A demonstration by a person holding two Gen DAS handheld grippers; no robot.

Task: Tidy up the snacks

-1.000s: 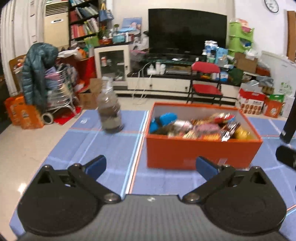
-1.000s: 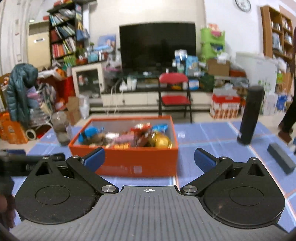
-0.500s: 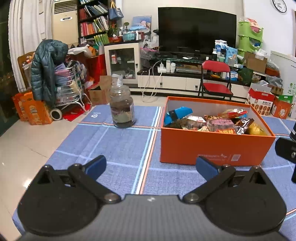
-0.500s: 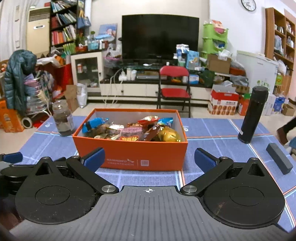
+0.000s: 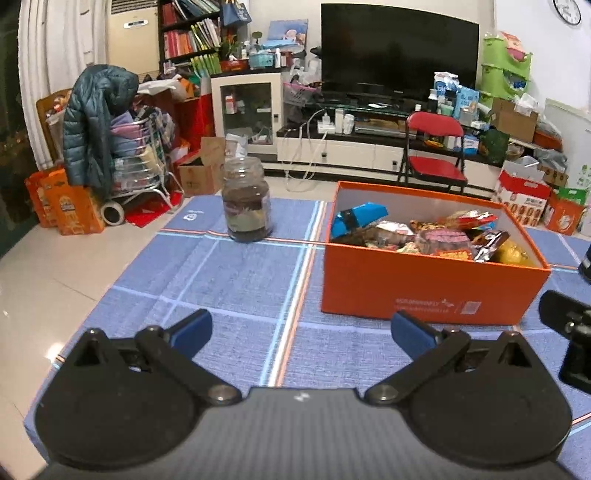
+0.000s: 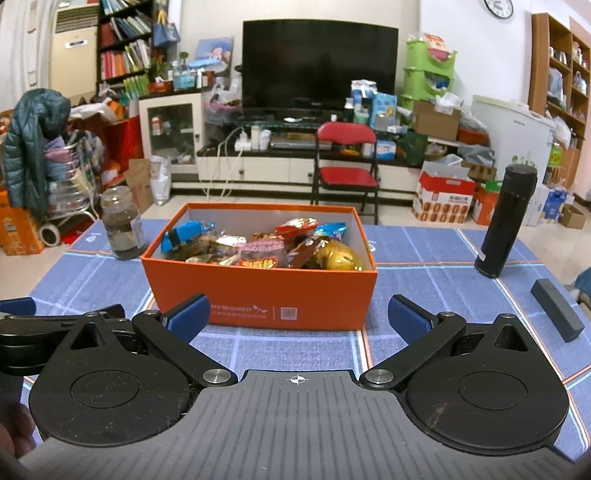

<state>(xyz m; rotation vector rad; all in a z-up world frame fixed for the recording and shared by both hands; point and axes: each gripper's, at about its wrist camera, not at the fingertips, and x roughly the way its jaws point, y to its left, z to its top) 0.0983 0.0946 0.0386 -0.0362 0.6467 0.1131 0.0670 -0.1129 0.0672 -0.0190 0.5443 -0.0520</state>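
Left gripper (image 5: 301, 328) sits farther back and left of the orange box (image 5: 424, 291); the jar (image 5: 246, 199) appears sharp, no longer blurred

Orange box (image 6: 258, 291), blue plaid cloth (image 5: 240, 280), red chair (image 6: 347, 155).

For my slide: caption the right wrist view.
Open right tongs face an orange box of snacks.

The setting is a lived-in home living room. A large flat television (image 6: 320, 64) stands on a low media cabinet (image 6: 295, 166) against the far wall. Left of the television stands a bookshelf (image 6: 123, 44); in front of it, a red folding chair (image 6: 346, 162); right of it, stacked cardboard boxes (image 6: 445, 195); above right, a wall clock (image 6: 498, 6).
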